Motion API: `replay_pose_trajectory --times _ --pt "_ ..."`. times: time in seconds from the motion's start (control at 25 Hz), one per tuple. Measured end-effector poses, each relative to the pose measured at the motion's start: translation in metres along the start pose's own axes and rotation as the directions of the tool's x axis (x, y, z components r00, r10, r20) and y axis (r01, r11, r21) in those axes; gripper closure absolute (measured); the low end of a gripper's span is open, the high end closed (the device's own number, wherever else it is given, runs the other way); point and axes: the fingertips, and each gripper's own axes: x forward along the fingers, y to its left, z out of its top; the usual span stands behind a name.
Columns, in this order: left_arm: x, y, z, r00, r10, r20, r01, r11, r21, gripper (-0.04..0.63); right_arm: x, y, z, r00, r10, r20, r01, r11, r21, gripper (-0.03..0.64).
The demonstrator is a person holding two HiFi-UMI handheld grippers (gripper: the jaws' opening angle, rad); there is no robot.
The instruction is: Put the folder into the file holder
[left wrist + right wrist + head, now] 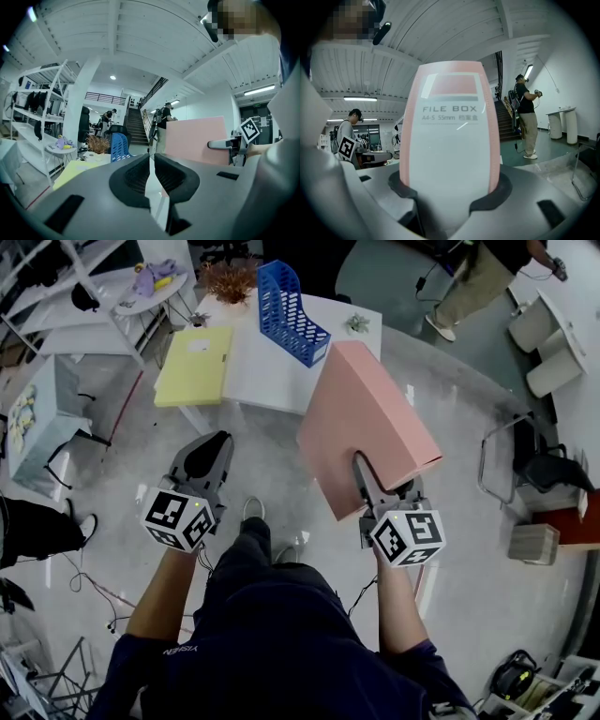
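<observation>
A pink file box hangs in the air in front of the table, my right gripper shut on its near spine. The right gripper view shows that white-labelled spine filling the space between the jaws of the right gripper. A blue file holder stands on the white table, beyond the box. A yellow folder lies flat on the table's left end. My left gripper is shut and empty, low at the left. In its own view the left gripper faces the holder and the box.
A dried plant and a small green plant sit on the table. A round side table stands at the back left, a chair and a carton at the right. A person stands beyond.
</observation>
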Motion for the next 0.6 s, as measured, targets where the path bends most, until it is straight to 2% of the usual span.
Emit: replay_pose_trajectory --times 0.32,0.6 --pt "0.02 0.021 -0.005 1.0 -0.006 -0.008 0.006 1.0 -0.009 0.54 0.024 -0.006 -0.005 1.0 -0.007 -0.007 0.008 1.0 0.015 0.337" --pt "0.049 0.055 -0.003 1.0 -0.012 -0.024 0.011 1.0 -0.021 0.54 0.067 -0.011 -0.001 1.0 -0.017 -0.022 0.017 1.0 0.024 0.337"
